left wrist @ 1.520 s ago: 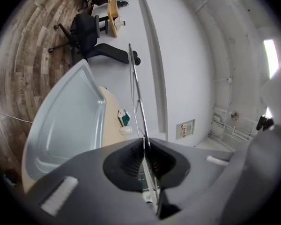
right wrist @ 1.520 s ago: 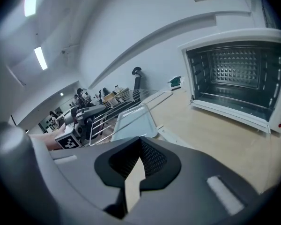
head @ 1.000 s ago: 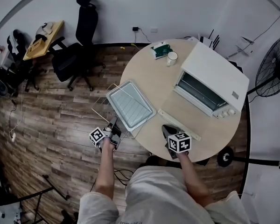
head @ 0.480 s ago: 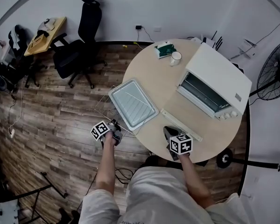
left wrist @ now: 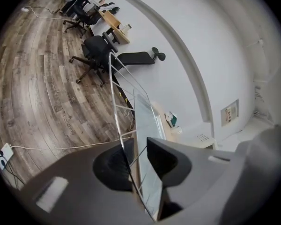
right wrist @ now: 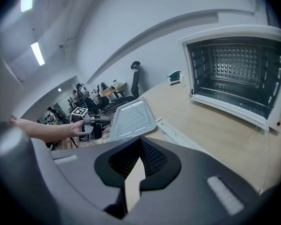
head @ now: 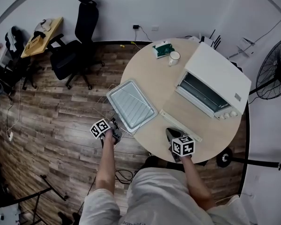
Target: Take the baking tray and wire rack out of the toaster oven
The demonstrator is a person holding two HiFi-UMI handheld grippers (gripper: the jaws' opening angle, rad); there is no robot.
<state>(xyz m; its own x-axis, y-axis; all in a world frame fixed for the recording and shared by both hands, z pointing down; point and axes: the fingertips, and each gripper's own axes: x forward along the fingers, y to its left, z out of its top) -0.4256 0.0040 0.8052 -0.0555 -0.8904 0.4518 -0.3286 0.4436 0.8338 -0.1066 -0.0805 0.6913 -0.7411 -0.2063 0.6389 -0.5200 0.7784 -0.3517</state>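
evidently both items are out of the oven, and the set-down is the step in hand. left gripper [head: 115,126], jaws pinched narrow on an end wire of the chrome wire rack [left wrist: 124,95], holds it at the left edge of the round pale wooden table [head: 154,78]. the rectangular silver baking tray [head: 131,105] lies on that rack, and both partly overhang the floor. right gripper [head: 170,132], jaws closed on nothing, sits over the table's near edge. the white toaster oven [head: 214,81] stands well apart, door open, cavity empty. next move, as i judge it: push the rack fully onto the table before release.
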